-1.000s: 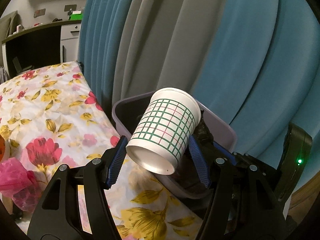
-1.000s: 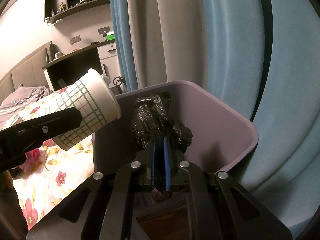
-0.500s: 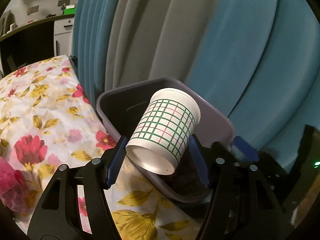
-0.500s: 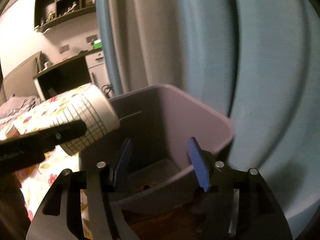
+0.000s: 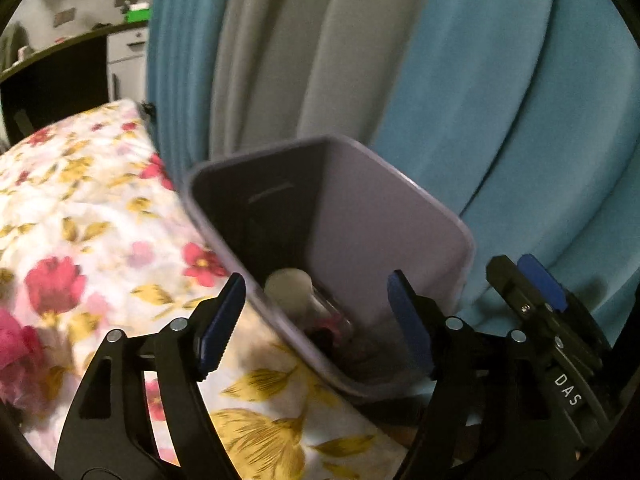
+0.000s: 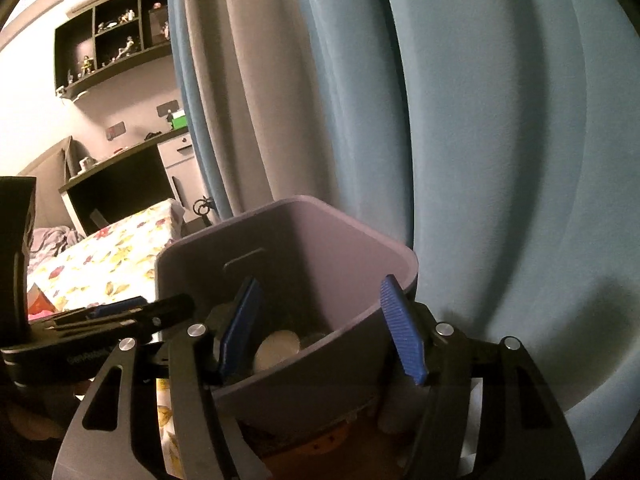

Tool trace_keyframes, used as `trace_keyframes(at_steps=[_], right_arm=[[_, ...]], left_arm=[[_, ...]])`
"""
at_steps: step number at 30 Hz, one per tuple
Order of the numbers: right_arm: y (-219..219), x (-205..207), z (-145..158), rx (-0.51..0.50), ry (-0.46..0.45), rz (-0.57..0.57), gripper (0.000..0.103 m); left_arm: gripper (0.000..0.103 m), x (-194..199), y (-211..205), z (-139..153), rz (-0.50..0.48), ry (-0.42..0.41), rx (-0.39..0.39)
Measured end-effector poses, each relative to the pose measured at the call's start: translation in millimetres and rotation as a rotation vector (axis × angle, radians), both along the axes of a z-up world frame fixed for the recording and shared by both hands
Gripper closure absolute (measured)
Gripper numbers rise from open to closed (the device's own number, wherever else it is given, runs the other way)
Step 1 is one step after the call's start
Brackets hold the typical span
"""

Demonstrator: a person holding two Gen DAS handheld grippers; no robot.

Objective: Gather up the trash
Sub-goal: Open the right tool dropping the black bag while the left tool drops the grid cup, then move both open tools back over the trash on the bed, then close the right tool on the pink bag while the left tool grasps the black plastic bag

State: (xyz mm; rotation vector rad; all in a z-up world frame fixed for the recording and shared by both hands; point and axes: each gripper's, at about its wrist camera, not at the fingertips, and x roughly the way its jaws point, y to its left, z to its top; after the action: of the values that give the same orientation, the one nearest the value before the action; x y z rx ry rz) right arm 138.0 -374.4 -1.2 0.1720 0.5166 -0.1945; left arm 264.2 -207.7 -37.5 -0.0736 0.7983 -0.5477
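Floral bedspread [image 5: 92,216], pink crumpled bag [image 5: 16,344] at its edge

Pale paper cup [image 5: 289,286] lying inside open lilac bin [image 5: 384,216], among dark trash.

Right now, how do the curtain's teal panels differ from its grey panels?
The teal panels are bright blue-green and fill the right of both views; the grey panels are dull beige-grey and stand left of centre, behind the purple bin. Both hang in vertical folds.

Left gripper [image 5: 316,320] opening, empty; cup [image 5: 289,285] inside bin [image 5: 384,216].
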Motion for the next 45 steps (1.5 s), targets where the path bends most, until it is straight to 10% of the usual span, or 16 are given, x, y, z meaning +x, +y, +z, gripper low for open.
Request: trace_keyframes(at_steps=[25,45], right_arm=[[152,-34,16,-0.039,-0.035,0.321,0.022],[275,-16,-8,-0.099,0.036,0.523,0.022]], left_arm=[[0.017,-142,237,17,0.613,-0.179,0.156],[0.017,-188,343,3,0.824,-0.139,0.113]])
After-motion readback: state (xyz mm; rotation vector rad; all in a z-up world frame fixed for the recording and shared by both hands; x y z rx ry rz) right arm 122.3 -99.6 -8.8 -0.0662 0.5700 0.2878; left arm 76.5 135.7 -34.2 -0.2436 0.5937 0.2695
